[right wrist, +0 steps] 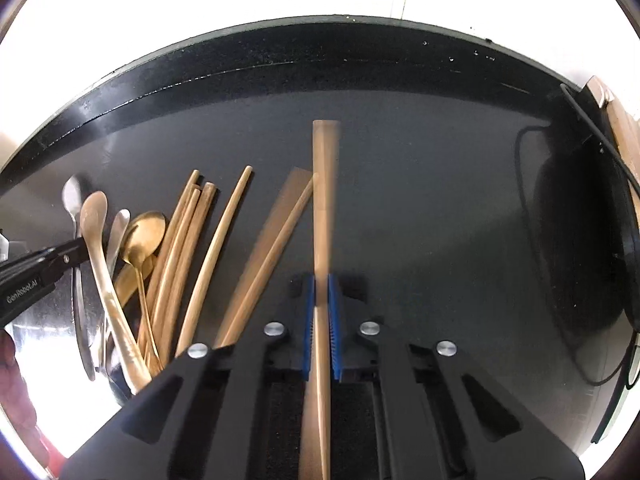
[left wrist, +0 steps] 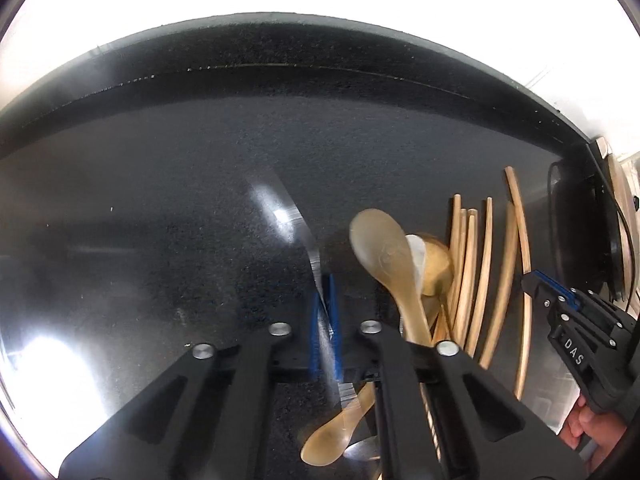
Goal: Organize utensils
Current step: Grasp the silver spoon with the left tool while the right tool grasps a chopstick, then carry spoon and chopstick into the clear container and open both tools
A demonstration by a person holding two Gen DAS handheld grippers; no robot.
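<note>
1. The right gripper (right wrist: 321, 320) was closed on a single wooden chopstick (right wrist: 325, 200), pinched low on its shaft between the blue ribbed fingers (right wrist: 308, 328), so the long end stood out ahead over the dark table (right wrist: 420, 184). The blur along the stick suggested it was in motion.

2. The left gripper (left wrist: 326, 320) was closed on a flat, shiny metal utensil (left wrist: 280, 208), probably a knife or spoon handle; blur and glare made it impossible to tell which.

3. To do this sorting step well, I judged that each hand should carry its piece clear of the heap and lay it down flat with others of its kind, lowering it until it touched the table before the fingers let go. A long stick gripped near one end can swing, so a slow, level move seemed wise.

4. The remaining chopsticks (right wrist: 188, 248) lay fanned just left of the held one. They were pale, smooth, round, tapering wood.

5. Beside them was a tangle of spoons: a matte beige spoon (right wrist: 96, 216) with an oval bowl, a polished gold spoon (right wrist: 146, 228), and silver ones (right wrist: 72, 196) partly hidden beneath. The smooth metal looked likely to slip in a light pinch.

6. The table was dark, finely speckled and slightly glossy, with a raised back edge. A black cable (right wrist: 524, 208) looped on the right.
</note>
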